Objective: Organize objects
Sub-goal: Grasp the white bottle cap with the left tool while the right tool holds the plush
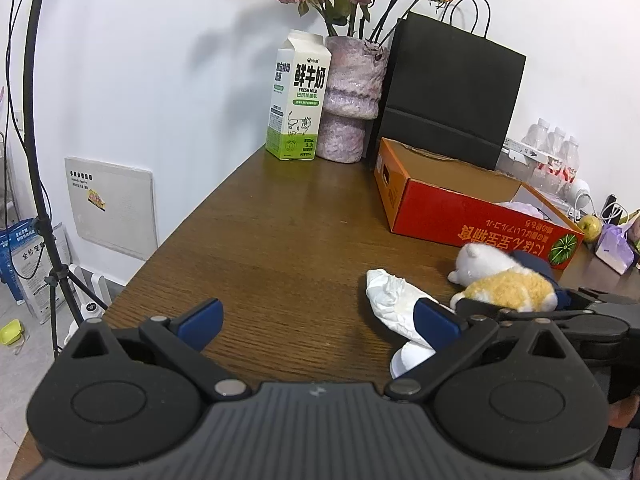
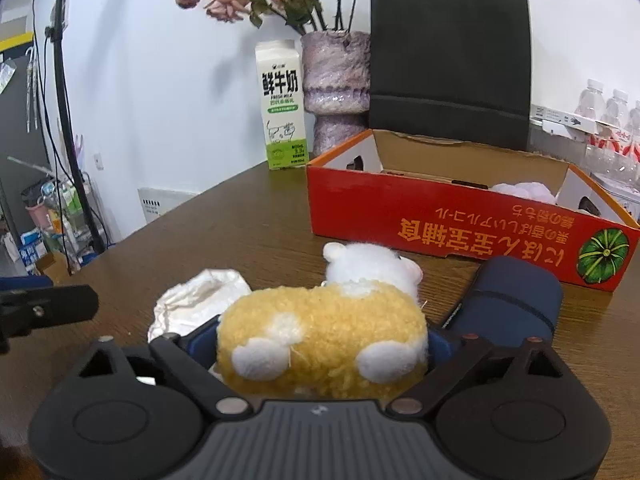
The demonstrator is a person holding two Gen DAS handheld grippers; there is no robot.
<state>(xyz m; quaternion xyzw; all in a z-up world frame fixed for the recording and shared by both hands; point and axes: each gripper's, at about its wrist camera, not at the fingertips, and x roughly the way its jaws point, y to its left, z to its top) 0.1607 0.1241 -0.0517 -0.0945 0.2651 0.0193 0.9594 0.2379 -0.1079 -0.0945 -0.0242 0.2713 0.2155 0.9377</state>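
Note:
A yellow and white plush toy (image 2: 320,336) lies on the brown table (image 2: 248,232), its white head pointing at the red cardboard box (image 2: 460,224). My right gripper (image 2: 320,338) straddles the toy, and its blue pads (image 2: 198,340) touch both flanks. In the left wrist view the same toy (image 1: 508,284) lies to the right, in front of the box (image 1: 452,216). A crumpled white tissue (image 1: 394,300) lies beside my left gripper's right finger. My left gripper (image 1: 316,316) is open over bare table with nothing between its fingers.
A dark blue cylindrical pouch (image 2: 516,296) lies right of the toy. The box holds a pale purple soft item (image 2: 524,192). Along the wall stand a milk carton (image 1: 298,96), a vase of dried roses (image 1: 352,100) and a black paper bag (image 1: 452,92). Water bottles (image 1: 556,156) are at far right.

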